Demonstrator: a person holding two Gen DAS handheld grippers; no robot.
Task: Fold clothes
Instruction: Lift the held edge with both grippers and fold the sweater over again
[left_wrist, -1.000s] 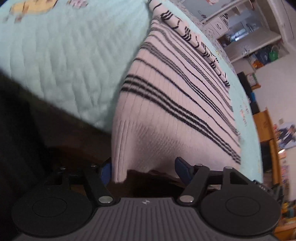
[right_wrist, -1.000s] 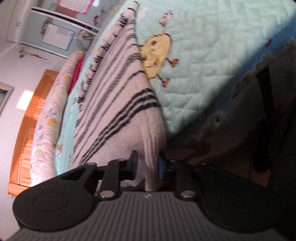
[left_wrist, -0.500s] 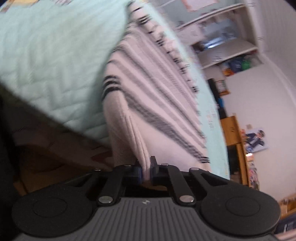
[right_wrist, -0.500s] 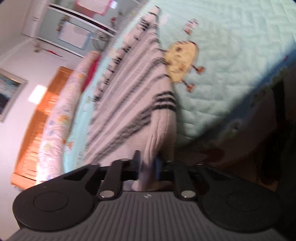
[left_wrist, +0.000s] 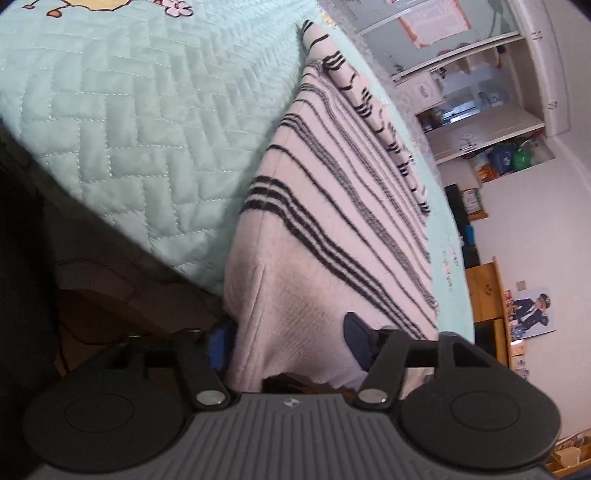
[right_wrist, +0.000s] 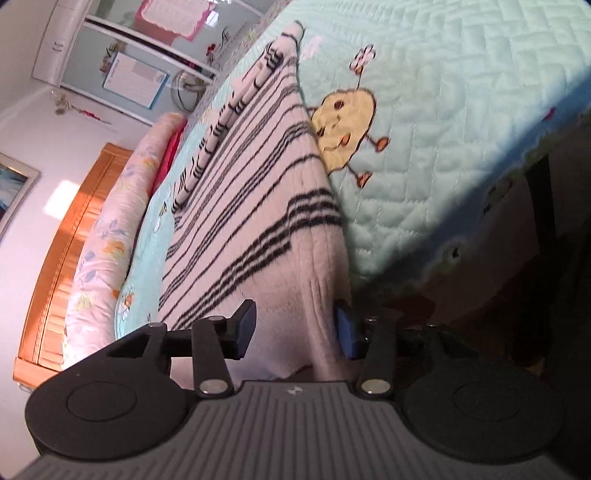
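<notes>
A pink knitted sweater with dark stripes lies spread on a pale green quilted bed cover, and its hem hangs over the near bed edge. My left gripper straddles the hem's left corner; its jaws are opening and the fabric lies loose between the blue pads. In the right wrist view the same sweater runs away from me. My right gripper straddles the hem's right corner, its jaws also opening, with the cloth between them but not pinched.
The quilt carries a yellow cartoon figure beside the sweater. A rolled floral duvet and a wooden headboard lie at the bed's far side. Shelves and a wooden desk stand beyond. Dark space lies below the bed edge.
Half a second ago both grippers were shut on bunched hem corners. Both sets of jaws have since spread, and the hem has dropped back flat over the bed edge.
</notes>
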